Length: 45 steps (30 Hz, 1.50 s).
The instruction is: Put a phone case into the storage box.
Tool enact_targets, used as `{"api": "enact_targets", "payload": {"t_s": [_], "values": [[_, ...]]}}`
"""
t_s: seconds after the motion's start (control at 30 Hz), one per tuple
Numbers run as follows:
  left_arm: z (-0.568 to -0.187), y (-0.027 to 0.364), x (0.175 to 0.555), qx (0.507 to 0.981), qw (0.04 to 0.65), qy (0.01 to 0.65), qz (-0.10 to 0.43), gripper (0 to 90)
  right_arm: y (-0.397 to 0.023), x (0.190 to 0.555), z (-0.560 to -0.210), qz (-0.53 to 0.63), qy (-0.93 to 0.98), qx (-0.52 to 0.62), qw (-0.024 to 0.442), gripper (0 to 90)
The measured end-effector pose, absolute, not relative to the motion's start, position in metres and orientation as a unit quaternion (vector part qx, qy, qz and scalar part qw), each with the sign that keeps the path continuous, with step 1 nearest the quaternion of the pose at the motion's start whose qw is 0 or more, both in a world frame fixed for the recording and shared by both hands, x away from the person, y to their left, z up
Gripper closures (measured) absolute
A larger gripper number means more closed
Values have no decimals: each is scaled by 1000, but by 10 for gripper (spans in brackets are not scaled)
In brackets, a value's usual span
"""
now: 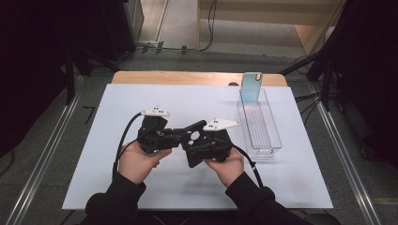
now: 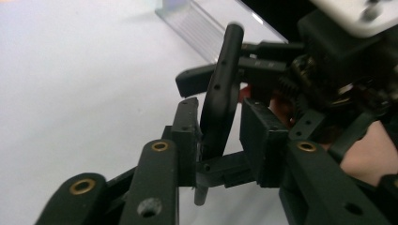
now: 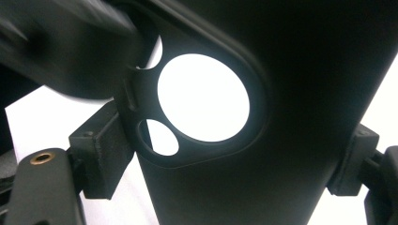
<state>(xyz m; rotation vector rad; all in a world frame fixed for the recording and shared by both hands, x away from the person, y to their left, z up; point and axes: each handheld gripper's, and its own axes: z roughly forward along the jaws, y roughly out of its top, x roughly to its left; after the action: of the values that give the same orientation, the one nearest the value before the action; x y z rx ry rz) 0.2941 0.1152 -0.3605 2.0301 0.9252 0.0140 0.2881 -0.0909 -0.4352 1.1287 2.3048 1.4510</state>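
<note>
A black phone case [image 1: 193, 135] with a round camera cutout hangs above the white mat, between both grippers. My right gripper [image 1: 201, 146] spans the case's width. In the right gripper view its pads [image 3: 101, 159] press on both long edges of the case [image 3: 263, 140]. My left gripper [image 1: 177, 135] reaches in from the left. In the left gripper view the case's rim [image 2: 220, 108] stands on edge between the jaws of my left gripper [image 2: 225, 138]. One pad [image 2: 187, 136] touches the rim, while the other pad stands a little apart from it.
A clear plastic tray [image 1: 263, 136] lies on the right of the white mat [image 1: 141, 103], with an iridescent phone case [image 1: 251, 86] leaning upright at its far end. Dark stands and cables flank the wooden table.
</note>
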Motion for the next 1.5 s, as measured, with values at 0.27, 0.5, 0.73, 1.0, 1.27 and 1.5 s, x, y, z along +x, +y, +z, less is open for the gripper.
{"api": "enact_targets", "payload": {"t_s": [0.27,0.5,0.73,1.0,1.27,1.5], "values": [[-357,124,296,818,436,376,-1,535,-101,295,-436,486,773,397,99,158],[-364,128,298,826,442,350,-6,388,-115,303,-435,482,766,413,99,158],[-382,132,298,843,435,316,16,359,-126,308,-429,486,764,416,88,158],[-409,145,301,841,441,313,11,314,-135,310,-422,483,773,403,84,158],[-431,161,296,841,440,316,-4,313,-139,309,-414,489,775,394,70,158],[-443,172,291,845,429,320,2,313,-143,308,-407,491,777,390,62,158]]}}
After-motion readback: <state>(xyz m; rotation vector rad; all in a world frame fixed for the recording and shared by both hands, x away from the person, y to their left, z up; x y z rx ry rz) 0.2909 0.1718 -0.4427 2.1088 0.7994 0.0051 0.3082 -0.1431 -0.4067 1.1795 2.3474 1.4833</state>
